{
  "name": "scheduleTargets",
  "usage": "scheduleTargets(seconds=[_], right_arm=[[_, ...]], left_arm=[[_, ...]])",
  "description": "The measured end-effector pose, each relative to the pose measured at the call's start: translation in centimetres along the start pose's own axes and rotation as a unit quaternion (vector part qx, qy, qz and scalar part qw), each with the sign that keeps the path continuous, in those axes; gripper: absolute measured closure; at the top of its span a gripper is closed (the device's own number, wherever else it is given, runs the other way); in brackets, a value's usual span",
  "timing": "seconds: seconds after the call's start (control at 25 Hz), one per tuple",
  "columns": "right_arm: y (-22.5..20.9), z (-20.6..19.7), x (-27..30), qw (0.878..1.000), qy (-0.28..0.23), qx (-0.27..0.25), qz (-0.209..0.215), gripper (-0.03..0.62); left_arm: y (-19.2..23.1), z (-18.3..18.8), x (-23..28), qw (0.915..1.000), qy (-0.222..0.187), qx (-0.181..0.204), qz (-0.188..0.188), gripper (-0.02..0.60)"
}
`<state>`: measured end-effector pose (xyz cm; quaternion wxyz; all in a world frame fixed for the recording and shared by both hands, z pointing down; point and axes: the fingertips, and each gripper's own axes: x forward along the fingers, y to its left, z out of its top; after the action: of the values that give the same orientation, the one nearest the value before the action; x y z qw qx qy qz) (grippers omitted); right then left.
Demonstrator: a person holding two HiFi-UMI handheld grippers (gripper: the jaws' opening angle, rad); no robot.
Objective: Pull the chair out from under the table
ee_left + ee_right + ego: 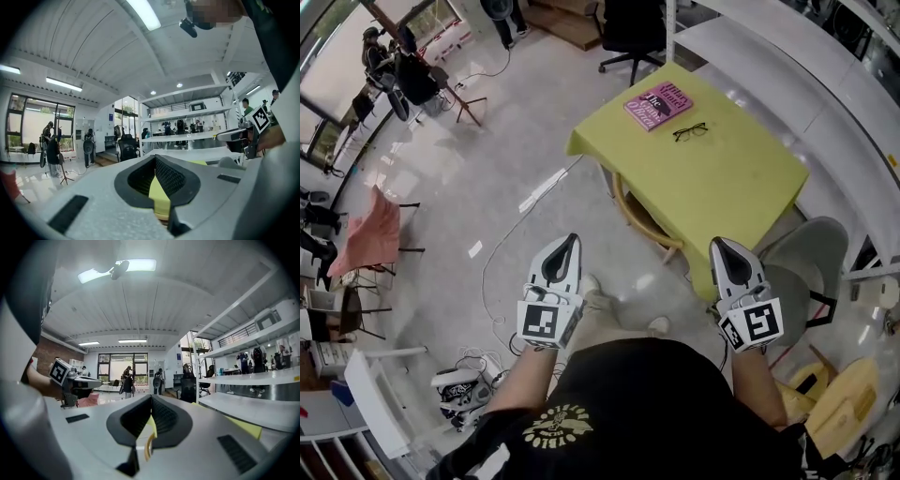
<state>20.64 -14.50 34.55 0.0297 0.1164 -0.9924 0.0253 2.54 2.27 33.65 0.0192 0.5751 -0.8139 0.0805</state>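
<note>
Both grippers are empty with jaws pressed together: left gripper (572, 242) over bare floor, right gripper (718, 246) at the yellow table's (741, 187) near corner. The wooden chair (639, 222) sits tucked under the table's left edge, just ahead between them. A grey chair (811, 255) crowds the right side. A book (658, 103) and glasses (690, 131) lie on top.

We find the chair (649, 232) mostly hidden beneath the table (722, 178) at centre frame; only its curved wooden back rail shows.
</note>
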Motion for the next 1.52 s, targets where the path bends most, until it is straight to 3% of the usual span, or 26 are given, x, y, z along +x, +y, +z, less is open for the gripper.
scheduleTargets(seconds=[0.36,0.8,0.96,1.28,1.52], right_arm=[[-2.2,-0.6,2.1,0.998,0.014,0.014,-0.067,0.583],[0.1,-0.7,12.0,0.993,0.029,0.024,-0.116,0.583],[1.3,-0.6,15.3,0.991,0.038,0.025,-0.129,0.583],[1.3,0.9,17.7,0.978,0.039,0.020,-0.206,0.583],[0.9,0.9,16.0,0.963,0.048,0.022,-0.263,0.583]], left_arm=[[1.0,0.9,6.5,0.9964,-0.015,0.009,-0.083,0.572],[10.4,-0.7,13.8,0.9892,-0.006,0.014,-0.146,0.572],[13.0,-0.2,16.4,0.9838,-0.021,0.025,-0.176,0.572],[14.5,-0.4,19.6,0.9632,-0.028,0.021,-0.266,0.572],[13.3,-0.5,21.3,0.9464,-0.029,0.016,-0.321,0.572]])
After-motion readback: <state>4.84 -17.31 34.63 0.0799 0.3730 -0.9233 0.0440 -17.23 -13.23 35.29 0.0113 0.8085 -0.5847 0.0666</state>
